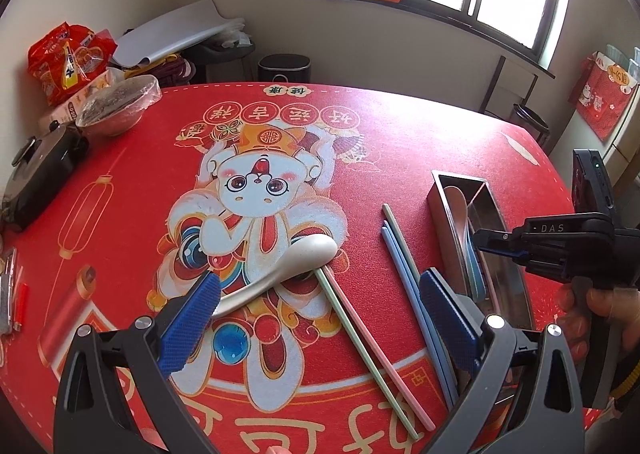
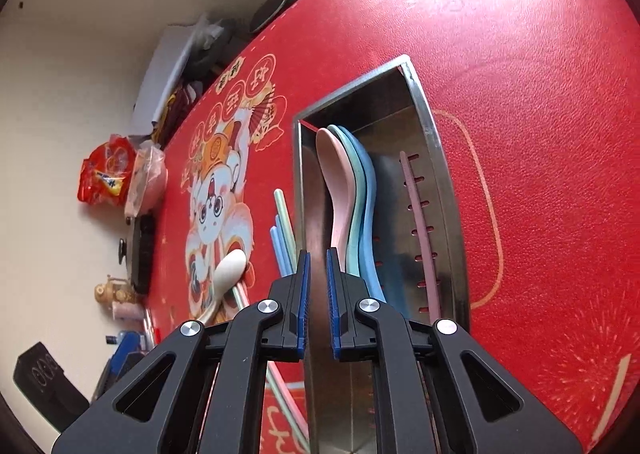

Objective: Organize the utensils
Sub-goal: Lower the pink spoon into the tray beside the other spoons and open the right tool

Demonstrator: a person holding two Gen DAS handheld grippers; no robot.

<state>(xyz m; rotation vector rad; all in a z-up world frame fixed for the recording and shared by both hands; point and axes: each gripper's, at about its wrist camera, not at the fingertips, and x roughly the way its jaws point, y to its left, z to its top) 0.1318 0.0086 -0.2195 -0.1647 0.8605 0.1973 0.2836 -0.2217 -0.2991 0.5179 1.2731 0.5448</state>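
In the left wrist view my left gripper (image 1: 316,318) is open and wide above the red mat. A cream spoon (image 1: 288,258) lies there, its handle end by the left pad (image 1: 192,318). A green and pink chopstick pair (image 1: 360,334) and blue chopsticks (image 1: 404,266) lie between the pads. To the right is the steel tray (image 1: 500,270), with my right gripper (image 1: 480,236) over it. In the right wrist view the right gripper (image 2: 318,294) is shut to a slit over the tray's left wall (image 2: 298,174); contact is unclear. Stacked spoons (image 2: 352,190) and a mauve chopstick (image 2: 420,234) lie inside.
A plastic-covered bowl (image 1: 116,106), red snack bags (image 1: 64,58) and a black pot (image 1: 40,170) crowd the table's far left. A hand (image 1: 592,314) holds the right gripper at the right edge. Small items (image 1: 12,294) lie at the near left.
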